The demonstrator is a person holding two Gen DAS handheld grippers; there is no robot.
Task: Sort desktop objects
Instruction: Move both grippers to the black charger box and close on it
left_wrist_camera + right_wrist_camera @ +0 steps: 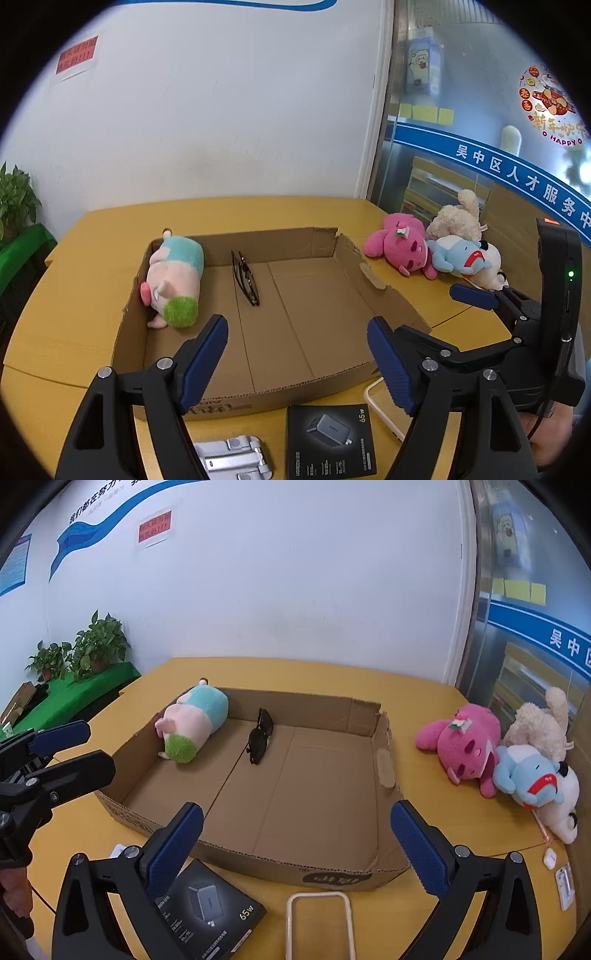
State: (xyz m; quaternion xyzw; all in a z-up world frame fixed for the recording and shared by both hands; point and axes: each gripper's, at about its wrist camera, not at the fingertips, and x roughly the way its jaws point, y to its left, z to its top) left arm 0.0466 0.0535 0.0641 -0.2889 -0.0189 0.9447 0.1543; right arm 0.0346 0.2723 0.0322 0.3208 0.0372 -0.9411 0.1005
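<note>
A shallow cardboard box (317, 243) (332, 871) lies on the yellow table. In its left end rests a pink-and-teal plush (175, 278) (195, 722), and folded black sunglasses (244, 277) (261, 741) lie near the box's middle. My left gripper (297, 354) hovers open over the box's front wall, empty. My right gripper (297, 843) is open and empty too, above the front right part of the box. A black charger box (330, 441) (212, 912), a silver stand (234, 458) and a clear phone case (319, 923) lie on the table below the grippers.
A pile of plush toys lies right of the box: pink (400, 245) (463, 746), blue (461, 258) (528, 775) and cream (456, 218) (539, 723). A white earbud case (549, 857) and a small card (565, 884) sit near the table's right edge. Potted plants (96, 642) stand far left.
</note>
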